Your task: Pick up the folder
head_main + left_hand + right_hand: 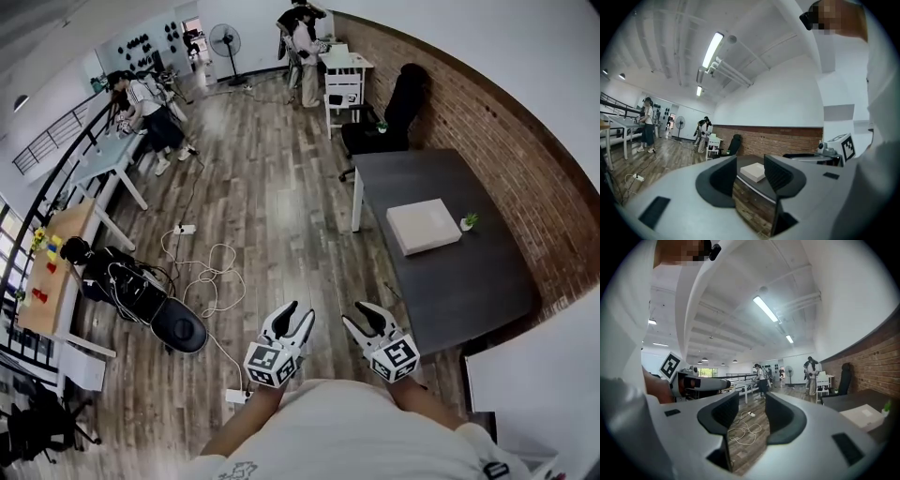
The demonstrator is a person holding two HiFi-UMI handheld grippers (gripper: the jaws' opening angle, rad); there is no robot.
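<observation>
A room with a wood floor (253, 216), a brick wall (525, 159) and a dark bench (469, 291) beside it. The left hand-held gripper (300, 313) and right hand-held gripper (357, 314) hang open and empty. The white folder (424, 226) lies flat on the bench, well apart from both. Approach, grip and lift all remain.

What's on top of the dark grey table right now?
The dark grey table carries a flat white rectangular folder and a small green potted plant beside it. Anything beneath the folder is covered.

White folder (424, 226), dark grey table (469, 281), red-brick wall (511, 141)
</observation>
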